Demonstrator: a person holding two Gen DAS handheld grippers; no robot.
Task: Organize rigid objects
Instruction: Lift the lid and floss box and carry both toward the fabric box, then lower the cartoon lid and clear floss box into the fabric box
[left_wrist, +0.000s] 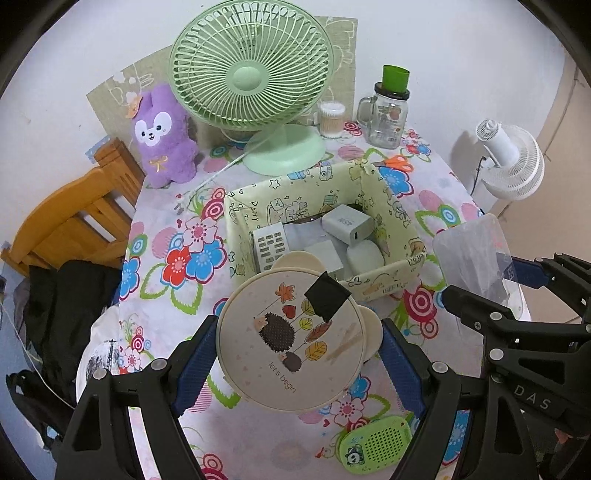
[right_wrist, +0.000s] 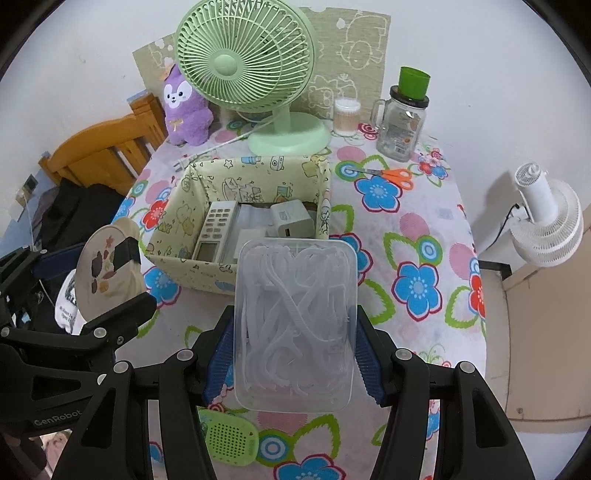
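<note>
Jaws of the left gripper (left_wrist: 299, 363) are clamping a round hedgehog-print lid (left_wrist: 290, 341) between both pads, above the table (left_wrist: 162, 302); right gripper (right_wrist: 295, 354) is pinching a clear plastic box (right_wrist: 295, 321) crosswise, just before the fabric bin (right_wrist: 255, 173).

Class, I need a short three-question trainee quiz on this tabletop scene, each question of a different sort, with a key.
1. True or false: the left gripper grips a round hedgehog-print lid.
2. What does the right gripper grip: A scissors, B clear plastic box, C remote?
3. Which item still lies on the tablecloth nearest both grippers?

Key: 1 true. 2 B, the clear plastic box. 3 the green speaker.
</note>
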